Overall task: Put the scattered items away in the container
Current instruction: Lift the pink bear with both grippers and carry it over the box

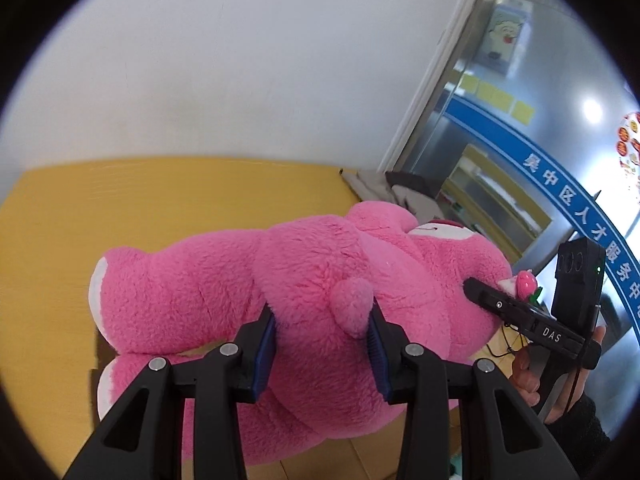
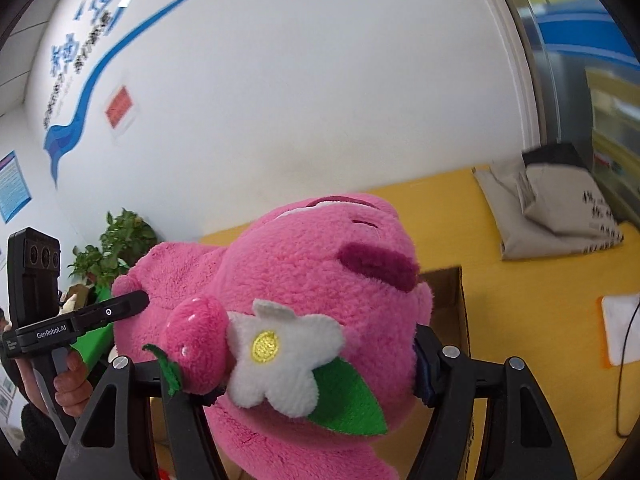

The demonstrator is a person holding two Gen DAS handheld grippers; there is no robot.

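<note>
A big pink plush bear is held up in the air between both grippers. My left gripper is shut on the bear's rump, its blue pads pressed in on either side of the small tail. My right gripper is shut on the bear's head, by the white felt flower and strawberry; its left pad is hidden by plush. A cardboard box shows below and behind the bear. The right gripper also shows in the left wrist view.
A yellow table lies under the bear and meets a white wall. A folded beige tote bag lies at its far right corner. A white pad with a black cable lies at the right. A potted plant stands at the left.
</note>
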